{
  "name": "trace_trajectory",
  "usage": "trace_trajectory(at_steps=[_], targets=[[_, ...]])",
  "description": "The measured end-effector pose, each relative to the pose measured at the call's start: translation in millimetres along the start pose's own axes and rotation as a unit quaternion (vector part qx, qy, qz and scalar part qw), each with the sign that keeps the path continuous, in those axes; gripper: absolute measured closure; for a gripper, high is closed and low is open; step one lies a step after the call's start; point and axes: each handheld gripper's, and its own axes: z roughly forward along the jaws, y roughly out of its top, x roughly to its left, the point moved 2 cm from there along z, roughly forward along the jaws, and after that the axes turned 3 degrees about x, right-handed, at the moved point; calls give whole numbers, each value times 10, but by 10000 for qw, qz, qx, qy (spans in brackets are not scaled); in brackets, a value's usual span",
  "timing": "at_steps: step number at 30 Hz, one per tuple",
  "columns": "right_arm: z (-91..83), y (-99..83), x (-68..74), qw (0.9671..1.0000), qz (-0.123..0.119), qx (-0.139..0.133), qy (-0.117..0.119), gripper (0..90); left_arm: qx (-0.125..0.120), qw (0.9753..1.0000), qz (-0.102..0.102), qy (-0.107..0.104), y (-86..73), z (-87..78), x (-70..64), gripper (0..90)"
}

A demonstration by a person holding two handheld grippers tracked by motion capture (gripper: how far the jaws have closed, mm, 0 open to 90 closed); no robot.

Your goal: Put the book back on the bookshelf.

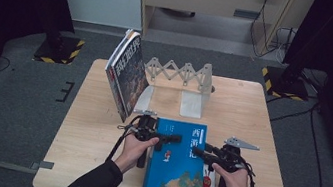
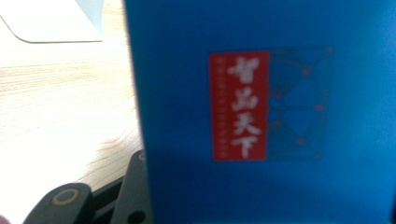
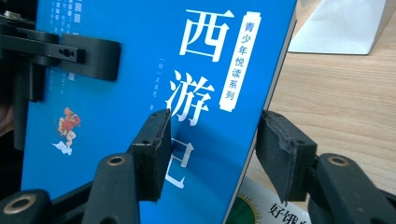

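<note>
Grippers meet on the blue book (image 1: 177, 163) at the bench's (image 1: 88, 162) near edge: left gripper (image 1: 171, 138) clamps its left side, right gripper (image 3: 212, 149) straddles the right edge, jaws parted, not gripping.

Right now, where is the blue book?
In the high view, the blue book is at the table's near edge, centre, between the left claw and right claw, in front of the metal bookend.
</note>
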Motion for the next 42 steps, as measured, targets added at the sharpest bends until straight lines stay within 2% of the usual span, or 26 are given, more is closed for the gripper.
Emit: trace_trajectory(at_steps=[2, 4, 8, 10, 13, 16, 19, 21, 23, 26, 28, 29, 31, 33, 36, 39, 42], targets=[[0, -2, 0, 10000, -4, -8, 2, 457, -6, 10000, 22, 4, 2, -2, -5, 593], [-19, -4, -1, 9999, 67, -153, -18, 433, -1, 10000, 74, -10, 8, -11, -19, 598], [-34, -24, 2, 9996, 225, -180, 32, 399, 2, 9999, 165, -4, 41, -50, -61, 605], [-31, -14, 8, 9995, 224, -218, 71, 401, -9, 9999, 172, -20, 65, -66, -79, 607], [-32, 19, 18, 9991, 264, -301, 149, 404, -117, 9998, 155, -95, 115, -95, -110, 609], [-57, 60, 15, 9985, 274, -448, 170, 383, -226, 9995, 197, -70, 177, -140, -147, 610], [-66, 76, 7, 9983, 298, -474, 164, 375, -318, 9992, 228, -45, 224, -155, -175, 609], [-68, 118, 22, 9982, 224, -517, 213, 369, -411, 9988, 276, -22, 286, -166, -201, 609], [-64, 157, 42, 9982, 137, -541, 220, 369, -594, 9974, 407, 35, 377, -166, -255, 609], [-70, 206, 54, 9977, 59, -648, 194, 369, -685, 9963, 510, 80, 442, -169, -293, 607], [-88, 228, 50, 9975, -20, -694, 121, 369, -915, 9930, 739, 85, 499, -157, -332, 606], [-88, 228, 50, 9975, -20, -694, 121, 369, -915, 9930, 739, 85, 499, -157, -332, 606], [-109, 234, 36, 9973, -60, -732, 72, 369, -900, 9914, 944, 91, 457, -152, -331, 604], [-105, 233, 33, 9973, -88, -721, 68, 370, -869, 9910, 1015, 92, 421, -175, -311, 601], [-56, 209, 51, 9980, -193, -591, 83, 399, -906, 9914, 947, 49, 381, -235, -244, 599], [-21, 192, 66, 9984, -253, -504, 88, 420, -899, 9912, 974, 29, 364, -263, -222, 600], [15, 171, 74, 9985, -341, -411, 72, 447, -834, 9888, 1239, 49, 341, -287, -271, 598]])
